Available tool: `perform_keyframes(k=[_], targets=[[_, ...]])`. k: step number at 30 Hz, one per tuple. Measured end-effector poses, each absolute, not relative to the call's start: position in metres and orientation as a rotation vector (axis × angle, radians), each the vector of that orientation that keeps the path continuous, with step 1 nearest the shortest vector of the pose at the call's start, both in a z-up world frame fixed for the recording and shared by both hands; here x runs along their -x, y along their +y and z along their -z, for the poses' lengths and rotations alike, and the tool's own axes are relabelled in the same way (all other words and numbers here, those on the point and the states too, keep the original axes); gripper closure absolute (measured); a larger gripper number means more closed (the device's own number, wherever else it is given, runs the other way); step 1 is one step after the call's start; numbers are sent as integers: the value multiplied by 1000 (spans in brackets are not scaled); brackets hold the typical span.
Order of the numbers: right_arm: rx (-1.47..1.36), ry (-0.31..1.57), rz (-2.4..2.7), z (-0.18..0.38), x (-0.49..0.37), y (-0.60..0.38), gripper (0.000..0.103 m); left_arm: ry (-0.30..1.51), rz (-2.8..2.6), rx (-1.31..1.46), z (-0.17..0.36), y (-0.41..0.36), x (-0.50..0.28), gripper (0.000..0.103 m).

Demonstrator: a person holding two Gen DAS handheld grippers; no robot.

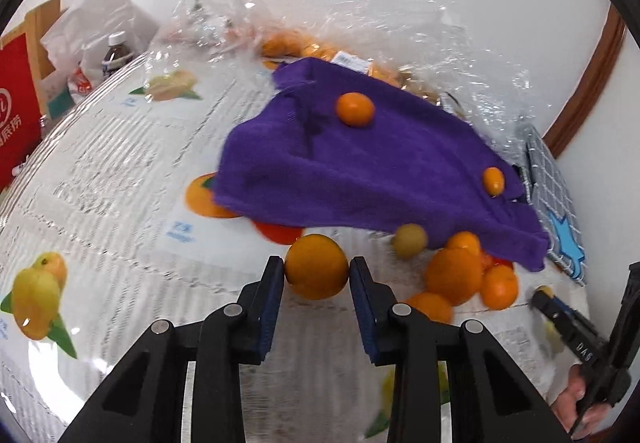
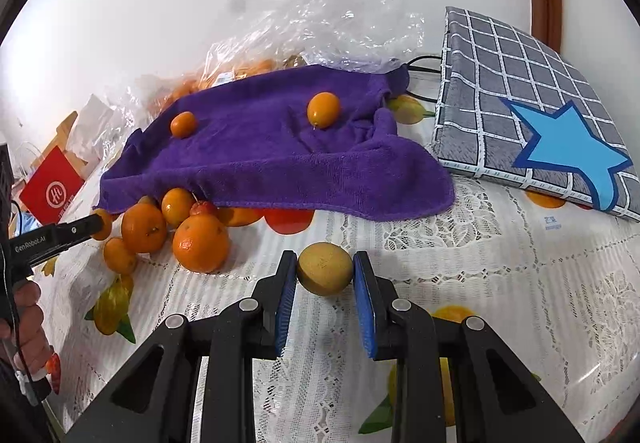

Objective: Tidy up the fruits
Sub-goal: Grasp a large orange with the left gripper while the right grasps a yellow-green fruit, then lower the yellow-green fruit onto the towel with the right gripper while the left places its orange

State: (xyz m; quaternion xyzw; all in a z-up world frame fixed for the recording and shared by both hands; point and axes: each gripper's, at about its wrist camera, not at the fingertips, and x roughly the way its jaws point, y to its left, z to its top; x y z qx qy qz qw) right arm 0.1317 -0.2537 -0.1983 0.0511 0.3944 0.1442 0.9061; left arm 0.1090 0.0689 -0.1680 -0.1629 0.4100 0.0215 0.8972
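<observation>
Two grabs going: left gripper [image 1: 317, 272] pinches a firm, roll-prone orange [image 1: 316, 266], right gripper [image 2: 325, 272] squeezes a yellowish fruit [image 2: 325, 268] mid-tabletop, both gripped across the middle.

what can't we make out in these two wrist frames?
- Bagged oranges: both views, behind the purple towel and glare on the clear bag; count unclear.
- Fruit pile: right view, back fruits run under the towel's edge.
- Bottle label: left view, too small.
- Red box: left view, cut by the frame edge.
- Left view overall: motion blur on the tablecloth.
</observation>
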Motion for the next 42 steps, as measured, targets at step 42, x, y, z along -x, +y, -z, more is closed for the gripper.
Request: perform_keyframes(k=[42], targets=[[-143,682,-406,164,-118,-245,74,602,83,304,141,64,-93,70]])
